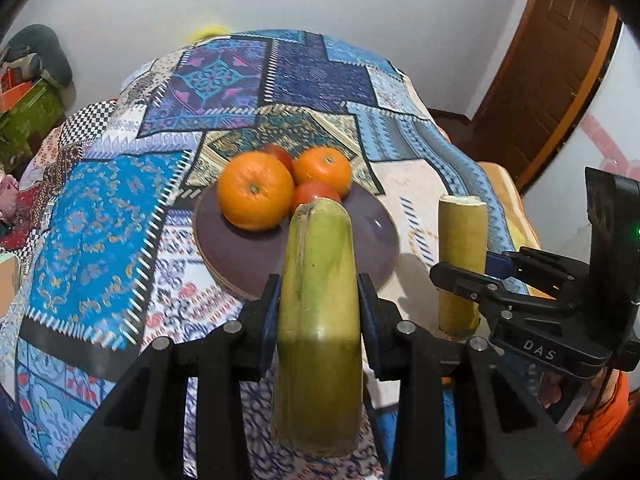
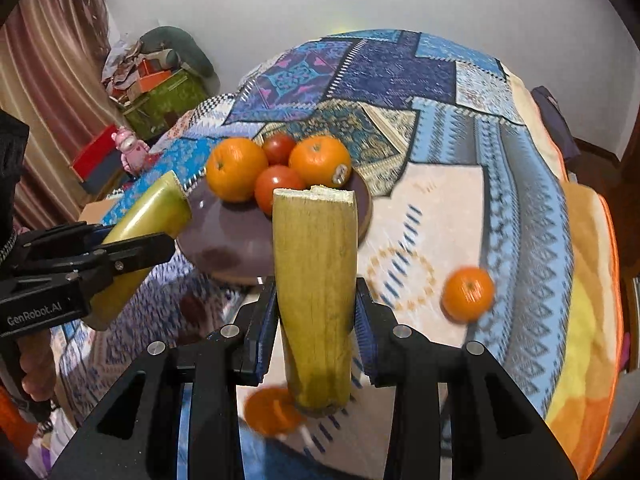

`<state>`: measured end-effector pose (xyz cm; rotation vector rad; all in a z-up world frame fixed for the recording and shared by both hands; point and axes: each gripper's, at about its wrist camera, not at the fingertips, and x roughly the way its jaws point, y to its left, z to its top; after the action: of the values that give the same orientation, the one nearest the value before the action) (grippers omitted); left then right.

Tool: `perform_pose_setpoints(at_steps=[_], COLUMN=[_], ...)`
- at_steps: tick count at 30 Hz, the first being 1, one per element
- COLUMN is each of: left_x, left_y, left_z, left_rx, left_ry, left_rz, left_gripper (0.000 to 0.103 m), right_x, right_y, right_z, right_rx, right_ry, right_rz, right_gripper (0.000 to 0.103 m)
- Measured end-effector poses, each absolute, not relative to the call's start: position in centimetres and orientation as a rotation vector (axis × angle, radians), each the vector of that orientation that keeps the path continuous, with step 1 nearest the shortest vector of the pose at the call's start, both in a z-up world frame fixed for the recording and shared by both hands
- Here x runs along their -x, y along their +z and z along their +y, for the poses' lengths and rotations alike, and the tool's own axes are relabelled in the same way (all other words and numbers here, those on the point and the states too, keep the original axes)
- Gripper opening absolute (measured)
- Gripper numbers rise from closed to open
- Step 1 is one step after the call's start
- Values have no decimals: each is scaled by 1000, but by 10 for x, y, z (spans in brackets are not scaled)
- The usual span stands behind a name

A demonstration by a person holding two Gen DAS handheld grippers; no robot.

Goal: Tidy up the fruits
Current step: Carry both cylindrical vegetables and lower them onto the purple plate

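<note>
A purple plate [image 1: 240, 256] [image 2: 216, 240] on the patchwork cloth holds two oranges [image 1: 256, 190] [image 2: 236, 168] and two red tomatoes [image 2: 278, 186]. My left gripper [image 1: 318, 300] is shut on a green-yellow stalk piece [image 1: 318, 300], held over the plate's near edge; it also shows in the right wrist view [image 2: 148, 216]. My right gripper [image 2: 316, 308] is shut on a second yellowish stalk piece [image 2: 316, 280], upright just right of the plate [image 1: 460, 264]. A loose orange [image 2: 468, 294] lies on the cloth at right, another [image 2: 272, 410] below the right gripper.
The table is covered by a blue patchwork cloth [image 1: 100, 220]. Boxes and clutter [image 2: 156, 92] sit on the floor at the far left by a curtain. A wooden door [image 1: 552, 60] stands at the right.
</note>
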<state>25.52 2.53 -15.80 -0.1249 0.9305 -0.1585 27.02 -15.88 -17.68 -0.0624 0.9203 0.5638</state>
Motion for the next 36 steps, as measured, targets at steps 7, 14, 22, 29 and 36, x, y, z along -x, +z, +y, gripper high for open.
perform_pose_setpoints(at_steps=[7, 14, 22, 29, 36], left_x=[-282, -302, -312, -313, -313], left_y=[-168, -181, -188, -196, -197], left_z=[27, 28, 24, 29, 24], left_rx=[94, 90, 54, 60, 24], left_ry=[-174, -171, -191, -189, -178], left_rz=[955, 974, 978, 1000, 1005], left_gripper=[36, 36, 36, 36, 36], right_x=[-297, -315, -326, -327, -326], right_y=[-177, -185, -197, -206, -202], right_z=[-137, -126, -123, -123, -124], right_rx=[36, 16, 17, 29, 30], right_ry=[574, 545, 514, 507, 540], right_rz=[944, 984, 1040, 1082, 1097], right_gripper=[32, 32, 32, 32, 37])
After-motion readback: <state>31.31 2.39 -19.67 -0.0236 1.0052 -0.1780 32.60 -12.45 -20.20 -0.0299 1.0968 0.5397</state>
